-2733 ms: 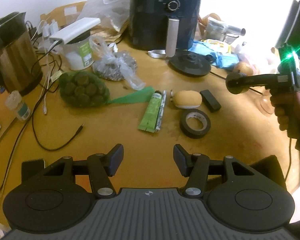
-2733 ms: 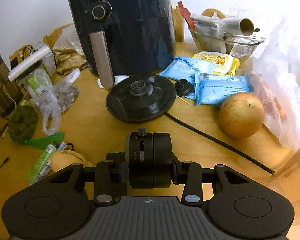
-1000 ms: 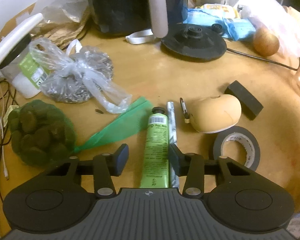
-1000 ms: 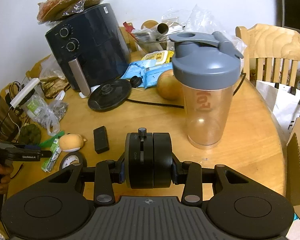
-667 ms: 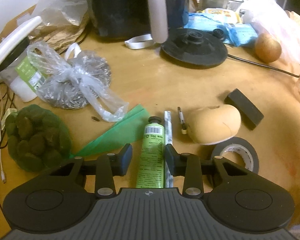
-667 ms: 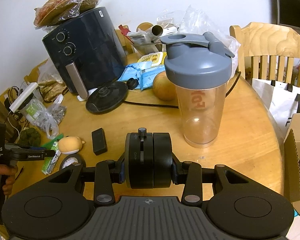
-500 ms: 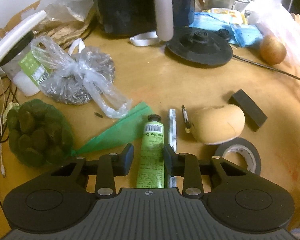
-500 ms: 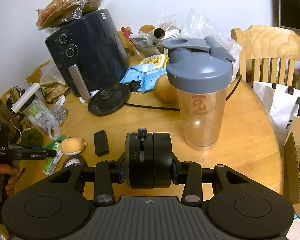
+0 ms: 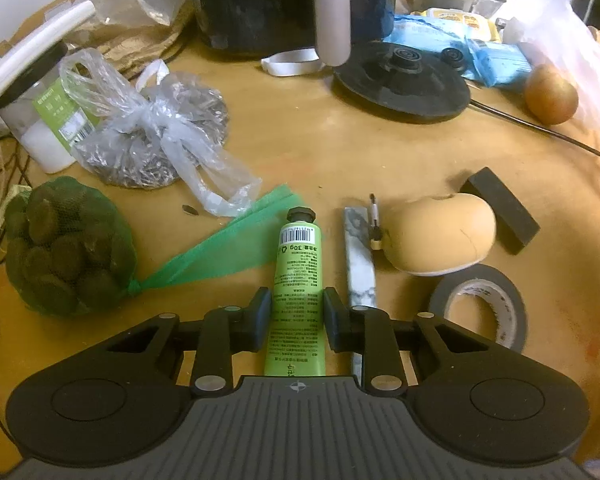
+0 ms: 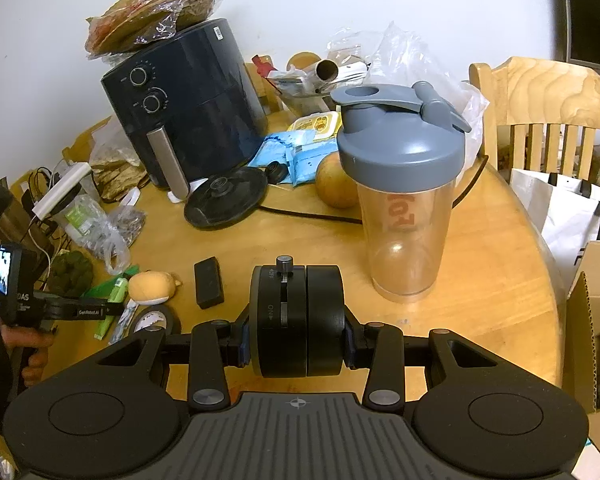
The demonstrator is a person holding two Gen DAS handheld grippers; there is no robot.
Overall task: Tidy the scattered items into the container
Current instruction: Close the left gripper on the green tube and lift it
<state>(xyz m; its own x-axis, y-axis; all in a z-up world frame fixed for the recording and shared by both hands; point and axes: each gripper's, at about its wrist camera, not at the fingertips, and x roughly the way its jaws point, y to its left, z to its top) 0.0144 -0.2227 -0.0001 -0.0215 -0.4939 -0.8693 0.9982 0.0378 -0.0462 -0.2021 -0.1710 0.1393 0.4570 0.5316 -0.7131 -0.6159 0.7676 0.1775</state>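
My left gripper (image 9: pixel 296 314) has closed its fingers on the sides of a green tube (image 9: pixel 298 276) that lies on the wooden table. Beside the tube lie a marbled stick (image 9: pixel 359 256), a tan plush toy (image 9: pixel 440 236), a black block (image 9: pixel 500 210) and a roll of black tape (image 9: pixel 478 304). My right gripper (image 10: pixel 296 320) is shut on a black round device (image 10: pixel 296 320) and holds it above the table. A cardboard box (image 10: pixel 598 360) stands off the table's right edge. The left gripper (image 10: pixel 100 312) also shows in the right wrist view.
A green net bag (image 9: pixel 66 246), a plastic bag of seeds (image 9: pixel 156 140) and a jar (image 9: pixel 40 120) lie to the left. An air fryer (image 10: pixel 188 120), a kettle base (image 10: pixel 224 196), an apple (image 10: pixel 336 184) and a shaker bottle (image 10: pixel 404 196) stand behind. A chair (image 10: pixel 548 100) is at the right.
My left gripper dropped to the table, moved over the green tube and closed on it. My right gripper pulled back from the table with the black device.
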